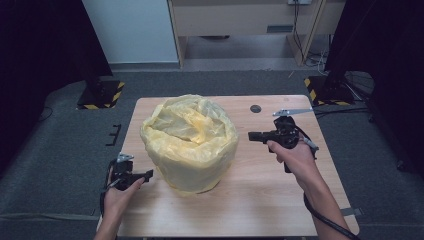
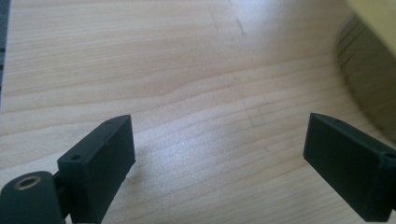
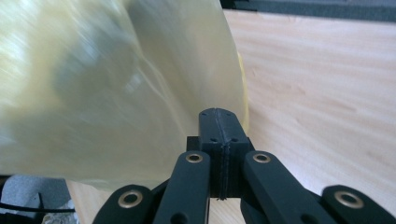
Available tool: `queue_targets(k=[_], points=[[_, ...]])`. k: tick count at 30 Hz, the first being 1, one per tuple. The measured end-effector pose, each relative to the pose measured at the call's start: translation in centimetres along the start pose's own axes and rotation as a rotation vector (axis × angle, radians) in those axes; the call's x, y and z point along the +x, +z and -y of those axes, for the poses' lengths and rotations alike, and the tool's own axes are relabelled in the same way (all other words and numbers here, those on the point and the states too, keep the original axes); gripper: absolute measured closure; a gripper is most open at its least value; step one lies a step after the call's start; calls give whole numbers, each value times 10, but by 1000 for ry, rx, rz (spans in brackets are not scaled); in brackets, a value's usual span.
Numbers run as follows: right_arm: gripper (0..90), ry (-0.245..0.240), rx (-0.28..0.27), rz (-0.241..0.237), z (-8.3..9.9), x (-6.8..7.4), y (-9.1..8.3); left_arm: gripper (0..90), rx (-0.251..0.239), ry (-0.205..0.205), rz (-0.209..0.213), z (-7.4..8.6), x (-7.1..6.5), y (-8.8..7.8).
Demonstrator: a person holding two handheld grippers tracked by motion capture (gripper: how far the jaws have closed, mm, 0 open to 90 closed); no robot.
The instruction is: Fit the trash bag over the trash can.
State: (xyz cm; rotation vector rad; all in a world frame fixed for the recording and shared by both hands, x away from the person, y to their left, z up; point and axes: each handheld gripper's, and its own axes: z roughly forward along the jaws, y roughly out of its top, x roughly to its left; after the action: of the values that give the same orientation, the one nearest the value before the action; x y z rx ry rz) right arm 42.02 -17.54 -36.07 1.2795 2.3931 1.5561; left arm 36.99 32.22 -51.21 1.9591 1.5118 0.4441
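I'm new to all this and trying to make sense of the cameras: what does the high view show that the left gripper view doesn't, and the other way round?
High view: the whole bin with its yellow bag open at the top, both hands, the left tongs, the shut right tongs, the dark floor and a cabinet behind.

Left gripper view: a close look between the left tongs, jaws wide apart with nothing between them, and the wood grain beneath.

Both: the table, and the bin, which in the left gripper view is just a dark wall with a strip of yellow at the right edge.

around the work

a light wooden table (image 1: 260, 200) sits on grey carpet (image 1: 60, 165), a small dark round hole (image 1: 255, 108) near its far edge. black stand bases with yellow-black hazard stripes (image 1: 102, 95) flank it; a wooden cabinet (image 1: 240, 20) stands behind.
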Motion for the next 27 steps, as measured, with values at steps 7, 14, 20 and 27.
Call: queue_targets(k=[7,14,20,27], points=[[900,-26,-31,-18,-24,14,-13,84,5,3,-13,4,3,4],[900,-59,-54,-39,-49,31,-17,78,19,39,-31,7,3,9],[900,-100,-54,-62,-71,50,-11,69,15,81,-65,9,3,11],[900,-148,-39,-93,-94,77,9,39,0,87,-66,11,2,13]])
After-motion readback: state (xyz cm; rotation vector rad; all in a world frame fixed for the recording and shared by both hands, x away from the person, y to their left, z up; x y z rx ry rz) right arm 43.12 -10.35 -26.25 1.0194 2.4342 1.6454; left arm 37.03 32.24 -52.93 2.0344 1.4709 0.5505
